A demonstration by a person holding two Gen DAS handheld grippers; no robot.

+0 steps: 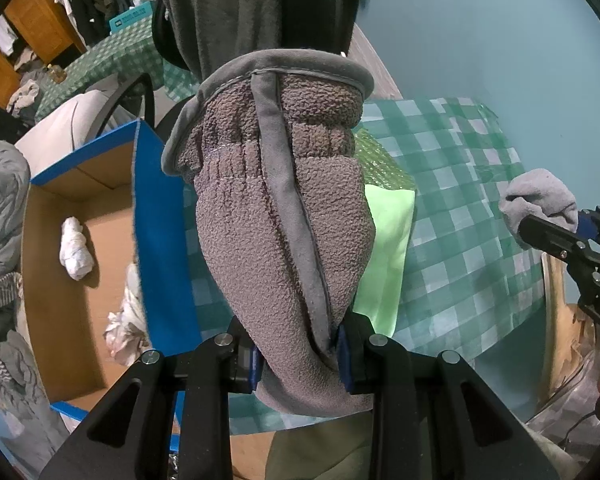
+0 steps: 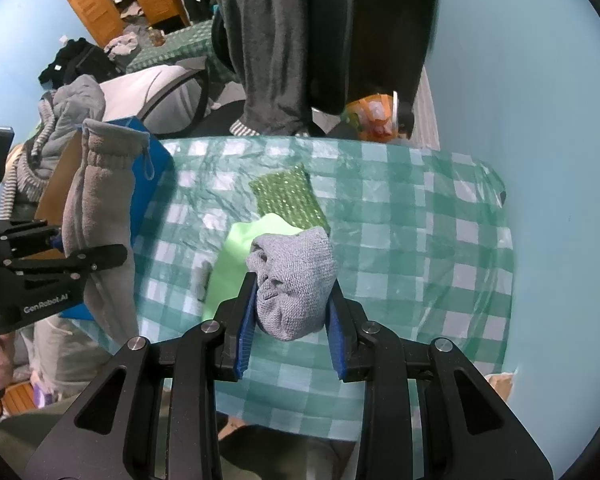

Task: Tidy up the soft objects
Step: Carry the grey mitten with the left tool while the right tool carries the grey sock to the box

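The left claw (image 1: 300, 354) holds a grey fleece mitten (image 1: 280, 216) by its tip, and the mitten hangs above the bench (image 1: 460, 240) beside the blue box (image 1: 160, 240). The right claw (image 2: 290, 312) is closed on a small grey cloth bundle (image 2: 294, 284), also above the bench. The mitten is gripped only at its end, so it could slip out and fall outside the box. The bundle could unroll if the grip loosens.

mitten (image 1: 284, 240) hides green cloth (image 1: 388, 248)
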